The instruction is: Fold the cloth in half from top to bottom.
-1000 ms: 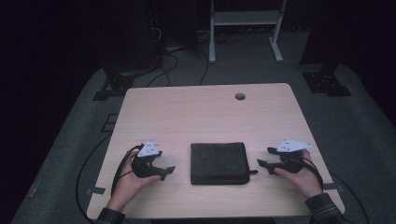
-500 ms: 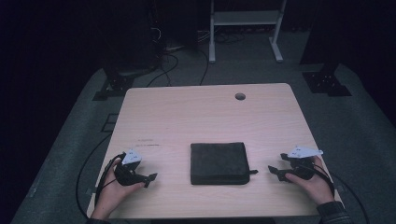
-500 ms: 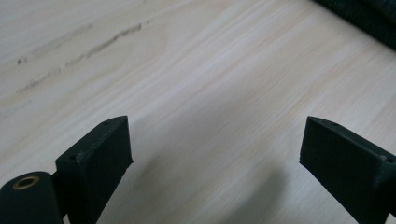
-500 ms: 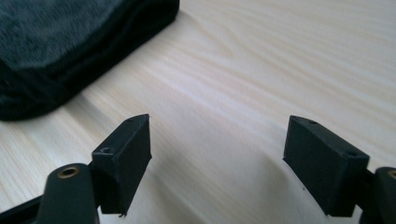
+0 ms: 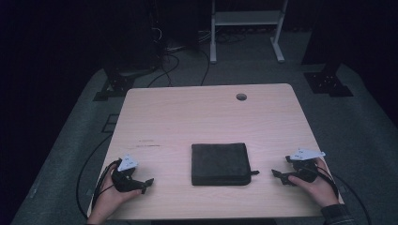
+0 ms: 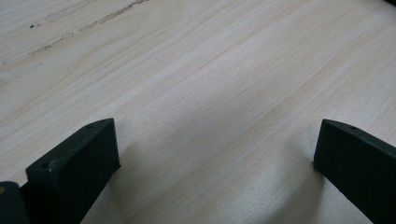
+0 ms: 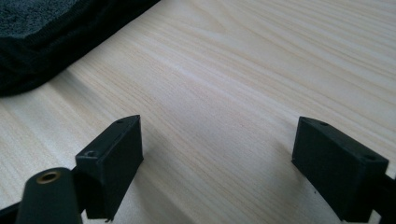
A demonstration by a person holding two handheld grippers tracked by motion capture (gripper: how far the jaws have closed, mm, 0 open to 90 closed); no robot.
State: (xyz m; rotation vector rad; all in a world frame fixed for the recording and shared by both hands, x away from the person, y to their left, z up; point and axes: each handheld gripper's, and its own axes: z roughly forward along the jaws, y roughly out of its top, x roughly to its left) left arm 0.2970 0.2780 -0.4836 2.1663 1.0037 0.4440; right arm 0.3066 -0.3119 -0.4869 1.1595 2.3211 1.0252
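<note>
A dark square folded cloth (image 5: 219, 164) lies flat on the light wooden table (image 5: 206, 117), near the front edge. My left gripper (image 5: 144, 183) rests on the table well to the left of the cloth, pointing right toward it. Its jaws have just been opening and stand wide apart (image 6: 215, 154) over bare wood. My right gripper (image 5: 278, 175) sits right of the cloth and points left at it. Its jaws have also just been opening and are wide (image 7: 217, 154), with nothing between them. The cloth's edge (image 7: 46, 32) shows ahead of the right gripper, apart from it.
A small round hole (image 5: 241, 97) sits near the table's far edge. Beyond the table stand a white metal frame (image 5: 246, 28) and black stand bases (image 5: 328, 82), with cables (image 5: 173, 61) on the floor. Faint marks (image 5: 148, 143) lie on the wood left of the cloth.
Both hands have drawn away from the cloth's sides: the left one leftward and toward the front edge, the right one rightward. Both pairs of jaws stand wider. The cloth has not moved.
</note>
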